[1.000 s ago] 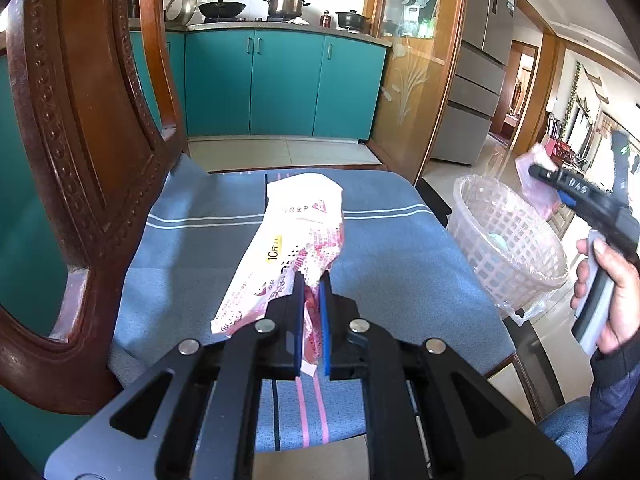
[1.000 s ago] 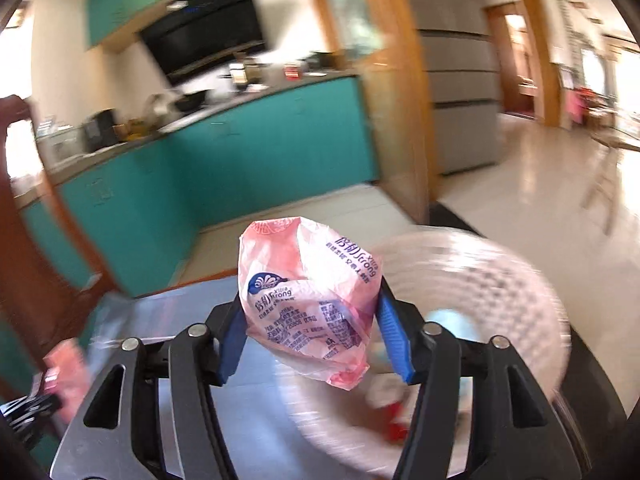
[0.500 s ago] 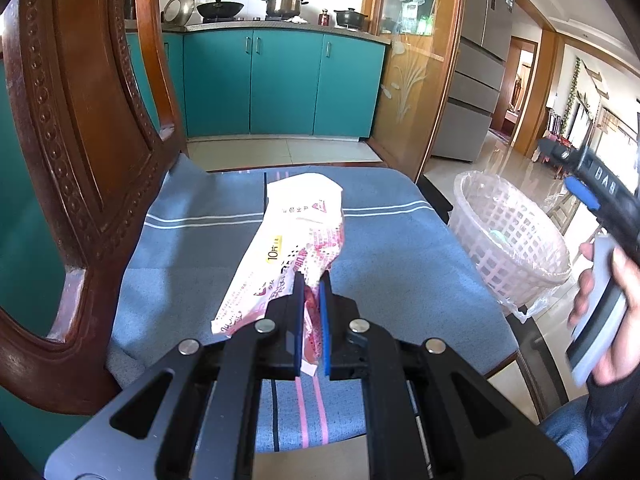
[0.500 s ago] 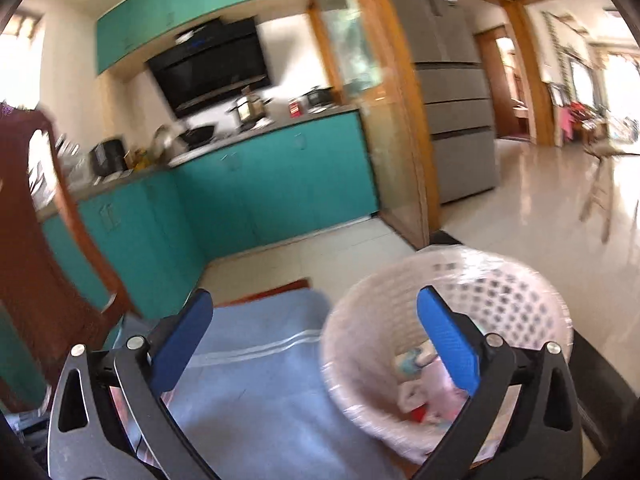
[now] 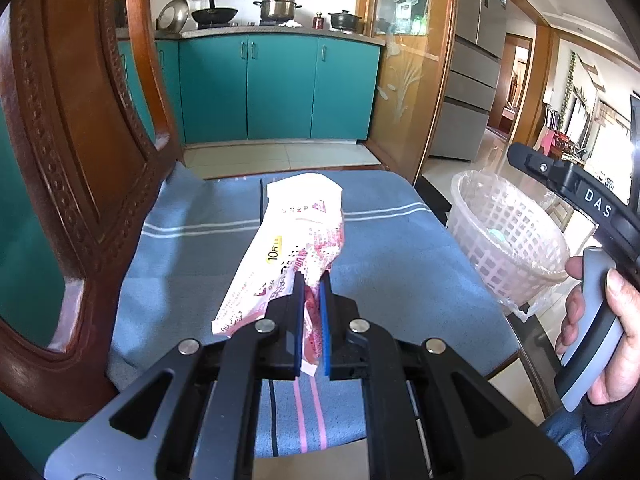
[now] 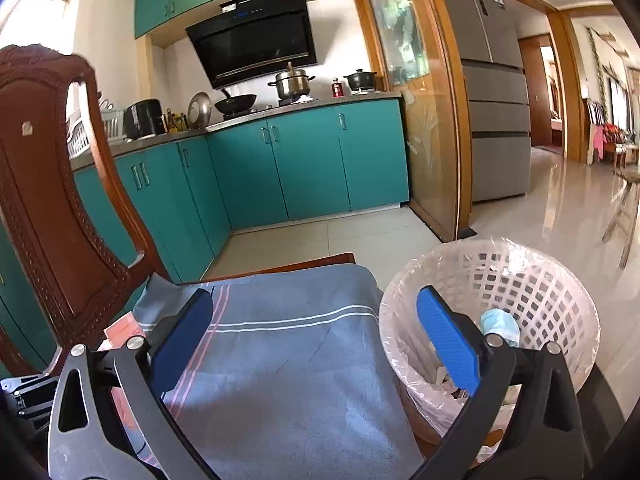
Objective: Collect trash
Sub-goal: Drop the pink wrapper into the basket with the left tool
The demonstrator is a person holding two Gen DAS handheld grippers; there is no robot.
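My left gripper [image 5: 311, 280] is shut on the near end of a pink and white wrapper [image 5: 294, 240] that lies on the blue cloth [image 5: 384, 256] of a chair seat. My right gripper [image 6: 316, 312] is wide open and empty above the cloth [image 6: 288, 360], with its right finger over the rim of a white mesh trash basket [image 6: 540, 292]. The basket holds a blue face mask [image 6: 498, 322] and other scraps. The basket [image 5: 504, 236] and the right gripper's body [image 5: 588, 200] show at the right of the left wrist view. A corner of the wrapper [image 6: 122, 330] shows in the right wrist view.
A carved wooden chair back [image 5: 68, 168] rises at the left. Teal kitchen cabinets [image 5: 276, 88] with pots on the counter stand behind. A grey fridge [image 6: 496, 92] and tiled floor [image 6: 560, 208] are to the right.
My right gripper opened and dropped a pink bag into the basket, then drew back and lower toward the chair seat. My left gripper stays shut on the wrapper.
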